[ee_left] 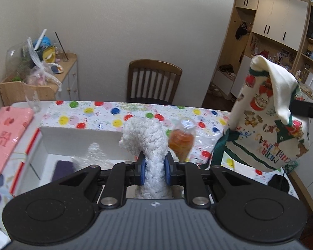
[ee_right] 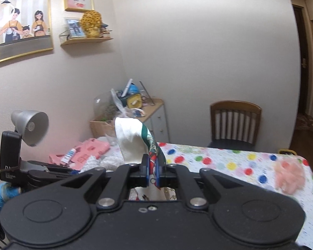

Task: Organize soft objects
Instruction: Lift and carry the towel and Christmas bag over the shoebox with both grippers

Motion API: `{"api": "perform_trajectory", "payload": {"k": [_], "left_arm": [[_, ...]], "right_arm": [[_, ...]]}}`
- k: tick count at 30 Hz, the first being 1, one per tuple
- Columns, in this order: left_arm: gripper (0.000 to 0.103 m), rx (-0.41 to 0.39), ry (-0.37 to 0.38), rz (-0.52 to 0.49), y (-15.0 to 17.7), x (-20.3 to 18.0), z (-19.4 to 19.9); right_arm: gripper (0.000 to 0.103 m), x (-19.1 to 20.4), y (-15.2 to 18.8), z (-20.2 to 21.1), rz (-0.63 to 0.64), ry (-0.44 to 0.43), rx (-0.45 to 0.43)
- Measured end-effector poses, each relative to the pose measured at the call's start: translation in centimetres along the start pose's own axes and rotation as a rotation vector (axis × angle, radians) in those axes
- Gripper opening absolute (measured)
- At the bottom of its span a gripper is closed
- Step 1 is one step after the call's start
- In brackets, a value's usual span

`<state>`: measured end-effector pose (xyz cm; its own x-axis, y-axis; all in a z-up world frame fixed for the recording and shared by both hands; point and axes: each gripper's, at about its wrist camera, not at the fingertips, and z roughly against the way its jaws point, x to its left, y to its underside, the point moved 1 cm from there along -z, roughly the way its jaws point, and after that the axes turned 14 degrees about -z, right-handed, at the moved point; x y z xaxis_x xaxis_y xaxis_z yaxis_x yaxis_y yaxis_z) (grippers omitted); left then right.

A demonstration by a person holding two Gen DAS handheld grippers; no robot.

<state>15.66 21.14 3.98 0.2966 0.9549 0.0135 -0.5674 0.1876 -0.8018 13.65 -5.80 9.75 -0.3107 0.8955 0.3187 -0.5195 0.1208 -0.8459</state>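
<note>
- The left gripper (ee_left: 153, 167) has its jaws closed on a white fluffy cloth (ee_left: 145, 137), pinched mid-length so both ends droop; it hangs in the air over the near edge of the white box (ee_left: 77, 140).
- The box sits on the dotted table (ee_left: 114, 112) with its open top facing up, probably the drop spot for soft things (a purple item and a clear wrap already lie inside).
- The right gripper (ee_right: 153, 171) has its jaws tight on a Christmas cloth (ee_right: 135, 139), folded over the pads. In the left view it hangs off to the right, (ee_left: 267, 125), lifted clear of the table.
- A bottle (ee_left: 182, 138) stands just behind the fluffy cloth.
- A pink puff (ee_right: 289, 176) lies on the table, not yet gathered.
</note>
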Motion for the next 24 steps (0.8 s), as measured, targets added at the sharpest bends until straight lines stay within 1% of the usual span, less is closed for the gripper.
{"api": "perform_trajectory", "payload": {"k": [8,13,18,24], "left_arm": [[0.018,-0.001,-0.055,-0.006,0.1,5.1,1.3],[0.017,0.000,-0.098,-0.008,0.3,8.4,1.7],[0.018,0.013,-0.132,-0.016,0.8,10.9,1.6],[0.017,0.044,-0.159,-0.010,1.4,13.7,0.5]], "right_arm": [[0.005,4.6,-1.2,-5.0,0.001,-0.065,-0.008],[0.005,6.9,-1.3,-8.2,-0.007,-0.110,-0.005],[0.005,8.5,-1.0,-11.5,-0.007,-0.140,-0.014],[0.005,9.4,0.0,-15.6,-0.017,-0.161,0.011]]}}
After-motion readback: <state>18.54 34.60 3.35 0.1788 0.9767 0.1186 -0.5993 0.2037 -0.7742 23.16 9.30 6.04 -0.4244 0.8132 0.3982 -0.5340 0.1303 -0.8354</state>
